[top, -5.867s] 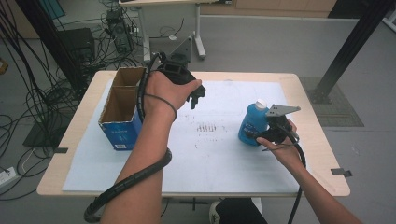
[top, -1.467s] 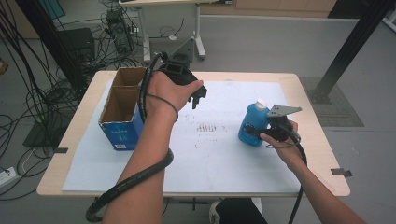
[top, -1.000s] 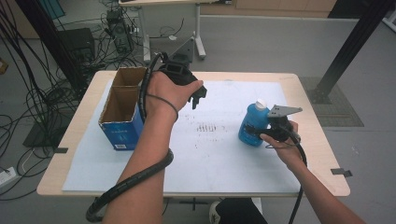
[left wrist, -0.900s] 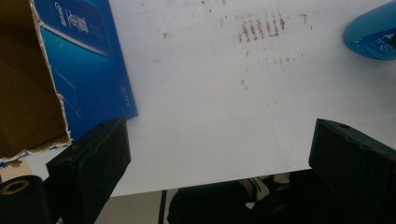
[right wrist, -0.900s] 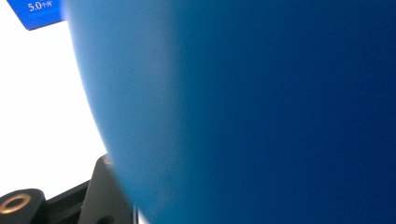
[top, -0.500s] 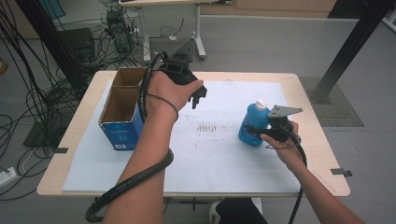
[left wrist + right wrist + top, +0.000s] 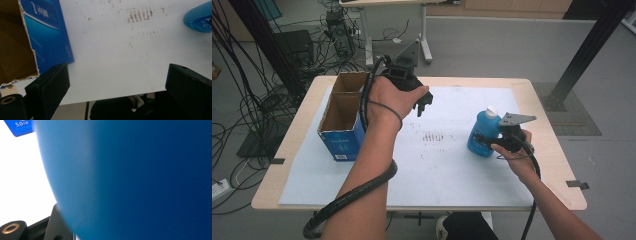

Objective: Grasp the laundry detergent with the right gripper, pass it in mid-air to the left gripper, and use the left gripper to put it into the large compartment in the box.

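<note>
White paper covered the worktop (image 7: pixel 452 165). Right claw (image 7: pixel 484 139) had just finished closing on the blue bottle (image 7: pixel 481 135), upright near the right edge: grip looked set, lift likely next. Left claw (image 7: pixel 424 102) hovered wide open, empty, beside the cardboard box (image 7: pixel 343 117) at the left edge.

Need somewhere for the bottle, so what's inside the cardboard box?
The cardboard box stands open-topped; its two compartments show bare brown walls and nothing inside. The floor nearest the front wall is hidden.
</note>
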Demonstrator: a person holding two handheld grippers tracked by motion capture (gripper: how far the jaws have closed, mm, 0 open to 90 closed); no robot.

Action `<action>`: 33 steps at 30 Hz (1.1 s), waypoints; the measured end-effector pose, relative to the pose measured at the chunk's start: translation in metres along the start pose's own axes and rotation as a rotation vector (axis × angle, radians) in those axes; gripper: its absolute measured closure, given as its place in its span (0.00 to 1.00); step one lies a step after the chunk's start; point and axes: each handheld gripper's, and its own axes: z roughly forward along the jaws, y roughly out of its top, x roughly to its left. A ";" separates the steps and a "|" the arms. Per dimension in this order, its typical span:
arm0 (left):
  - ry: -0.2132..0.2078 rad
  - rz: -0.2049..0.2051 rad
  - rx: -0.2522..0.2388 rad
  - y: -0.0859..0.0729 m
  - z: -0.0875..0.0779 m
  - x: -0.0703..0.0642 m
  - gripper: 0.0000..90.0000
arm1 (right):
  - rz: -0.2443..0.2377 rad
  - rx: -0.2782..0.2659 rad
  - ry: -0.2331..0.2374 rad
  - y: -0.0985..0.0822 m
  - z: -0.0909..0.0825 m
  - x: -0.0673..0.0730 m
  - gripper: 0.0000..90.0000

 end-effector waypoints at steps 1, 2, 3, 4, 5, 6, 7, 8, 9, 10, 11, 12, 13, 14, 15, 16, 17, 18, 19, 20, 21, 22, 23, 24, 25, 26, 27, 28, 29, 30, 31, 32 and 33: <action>0.000 0.000 0.000 0.000 0.000 0.000 0.07 | 0.000 0.000 0.000 0.000 0.000 0.000 0.50; -0.001 0.000 -0.001 0.000 0.000 0.000 0.07 | -0.001 0.002 -0.001 0.000 0.000 0.000 0.50; -0.001 -0.001 -0.001 0.000 0.000 0.000 0.07 | 0.001 0.000 0.000 0.000 0.000 0.000 0.50; -0.001 -0.001 -0.001 0.000 0.000 0.000 0.07 | 0.001 0.000 0.000 0.000 0.000 0.000 0.50; -0.001 -0.001 -0.001 0.000 0.000 0.000 0.07 | 0.001 0.000 0.000 0.000 0.000 0.000 0.50; -0.001 0.000 -0.001 0.000 0.000 0.000 0.07 | -0.001 0.002 -0.001 0.000 0.000 0.000 0.50; -0.001 -0.002 -0.001 0.000 0.000 0.000 0.07 | -0.001 0.002 0.000 0.000 0.000 0.000 0.50; -0.002 -0.002 -0.003 0.000 0.000 0.000 0.07 | 0.000 -0.001 0.000 0.000 0.000 0.000 0.50; -0.002 -0.002 -0.003 0.000 0.000 0.000 0.07 | 0.000 -0.001 0.000 0.000 0.000 0.000 0.50; -0.001 -0.002 -0.002 0.000 0.000 0.000 0.07 | 0.000 -0.002 0.000 0.000 0.000 0.000 0.50; -0.001 -0.003 -0.003 -0.001 0.000 0.000 0.07 | 0.000 -0.002 0.000 0.000 0.000 0.000 0.50; -0.002 -0.003 -0.003 -0.001 0.000 0.000 0.07 | 0.005 0.000 -0.003 0.000 -0.001 0.000 0.50; -0.001 -0.003 -0.001 -0.001 0.000 0.000 0.07 | 0.004 0.000 -0.004 0.000 -0.001 0.000 0.50; -0.002 -0.005 -0.002 -0.001 0.000 0.000 0.07 | 0.004 -0.001 -0.004 -0.001 -0.001 0.000 0.50; -0.002 -0.003 0.000 -0.001 0.000 0.000 0.07 | 0.002 -0.001 -0.004 0.000 -0.001 0.000 0.50; 0.000 -0.003 0.001 -0.001 0.000 0.000 0.07 | -0.001 0.000 -0.005 0.000 -0.001 0.000 0.50; 0.000 -0.003 0.001 -0.001 0.000 0.000 0.07 | -0.001 0.000 -0.005 0.000 -0.001 0.000 0.50; 0.000 -0.004 0.000 -0.001 0.001 0.000 0.07 | -0.001 -0.001 -0.004 -0.001 -0.001 0.000 0.50; 0.000 -0.003 0.001 -0.001 0.000 0.000 0.07 | 0.000 -0.001 -0.004 -0.001 -0.001 0.000 0.50; 0.000 -0.004 -0.001 -0.001 0.000 0.000 0.07 | -0.001 -0.001 -0.005 -0.001 -0.001 0.000 0.50; 0.001 -0.002 0.001 -0.001 0.000 0.000 0.07 | -0.001 -0.001 -0.005 -0.001 -0.001 0.000 0.50; 0.000 -0.003 -0.002 -0.001 0.000 0.000 0.07 | -0.001 -0.001 -0.004 -0.001 -0.001 0.000 0.50; 0.000 -0.004 -0.001 -0.001 0.000 -0.001 0.07 | -0.001 -0.003 -0.004 -0.001 -0.001 0.000 0.50; 0.000 -0.003 -0.001 0.000 0.000 -0.001 0.07 | 0.002 -0.003 -0.005 -0.001 -0.001 0.001 0.50; 0.001 -0.002 -0.002 0.000 -0.001 -0.001 0.07 | 0.000 -0.004 -0.005 -0.001 -0.001 0.000 0.50; 0.001 0.000 -0.002 0.000 -0.001 -0.002 0.07 | -0.001 -0.004 -0.005 -0.001 -0.001 0.001 0.50; 0.001 0.000 -0.002 0.000 -0.001 -0.002 0.07 | -0.001 -0.004 -0.005 -0.001 -0.001 0.001 0.50; 0.001 0.002 -0.002 0.000 -0.001 -0.002 0.07 | -0.003 -0.004 -0.005 -0.001 -0.001 0.000 0.50; 0.001 0.004 -0.002 0.000 -0.001 -0.002 0.07 | -0.001 -0.005 -0.006 -0.001 -0.001 0.000 0.50; 0.002 0.004 -0.001 0.000 -0.001 -0.002 0.07 | -0.001 -0.004 -0.005 -0.001 -0.001 0.001 0.50; 0.002 0.003 -0.001 0.000 -0.001 -0.002 0.07 | -0.002 -0.004 -0.005 -0.001 -0.001 0.000 0.50; 0.001 0.002 0.001 0.000 0.000 -0.002 0.07 | -0.001 -0.005 -0.005 -0.001 -0.001 0.000 0.50; 0.001 0.002 0.001 0.000 0.000 -0.002 0.07 | -0.001 -0.005 -0.005 -0.001 -0.001 0.000 0.50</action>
